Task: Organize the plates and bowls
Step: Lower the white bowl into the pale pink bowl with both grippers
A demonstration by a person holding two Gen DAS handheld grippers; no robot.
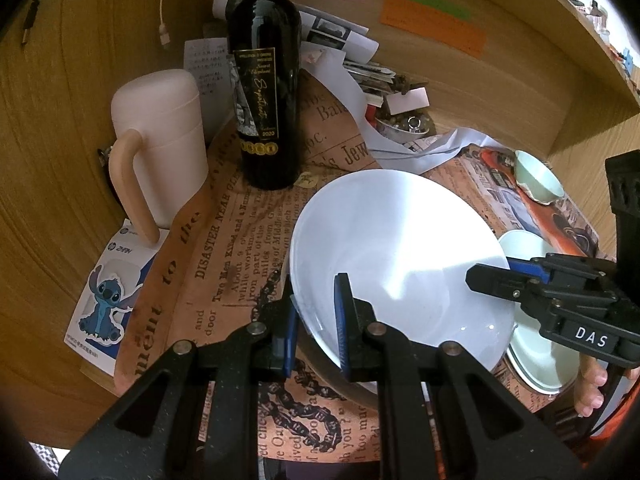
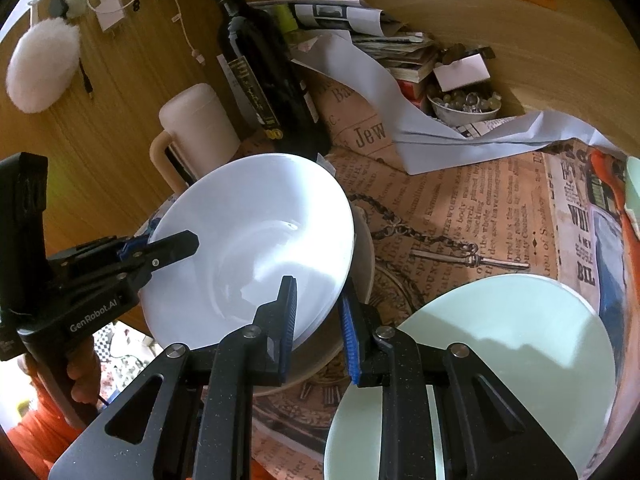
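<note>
My left gripper (image 1: 316,320) pinches the white bowl's (image 1: 400,256) near rim and my right gripper (image 2: 318,324) pinches the opposite rim, holding it tilted over a beige dish (image 2: 362,264). Next, I judge, lower it level; the pale green plate (image 2: 512,344) waits on the right.

White bowl (image 1: 400,256), mint plate (image 2: 520,360) (newsprint-patterned cloth (image 2: 460,208))

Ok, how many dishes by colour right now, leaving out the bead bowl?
White: 1, big bowl
Cream: 1, bowl under it
Pale green: 2, plate and small bowl
Total: 4
</note>
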